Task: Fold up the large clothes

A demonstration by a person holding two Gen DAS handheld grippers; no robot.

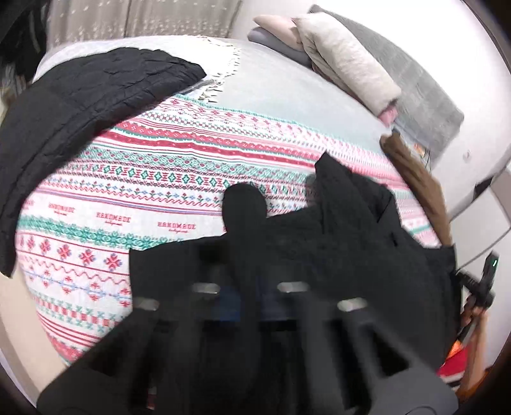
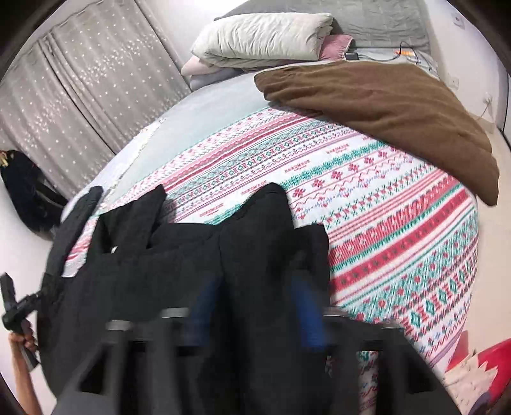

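A black garment (image 1: 345, 230) hangs between both grippers above the patterned bedspread (image 1: 159, 166). My left gripper (image 1: 244, 287) is shut on the garment's edge; cloth covers the fingers. In the right wrist view the same black garment (image 2: 179, 255) drapes over my right gripper (image 2: 252, 306), whose blue fingers (image 2: 306, 313) stand slightly apart with cloth bunched between them. The other gripper's handle shows at the far right in the left wrist view (image 1: 482, 284) and at the far left in the right wrist view (image 2: 16, 306).
Another black garment (image 1: 80, 105) lies at the bed's far left. A brown garment (image 2: 389, 118) lies on the bed's right side. Folded beige and pink bedding (image 2: 265, 38) and a grey headboard cushion (image 2: 367, 19) are at the head. Curtains (image 2: 80, 89) hang left.
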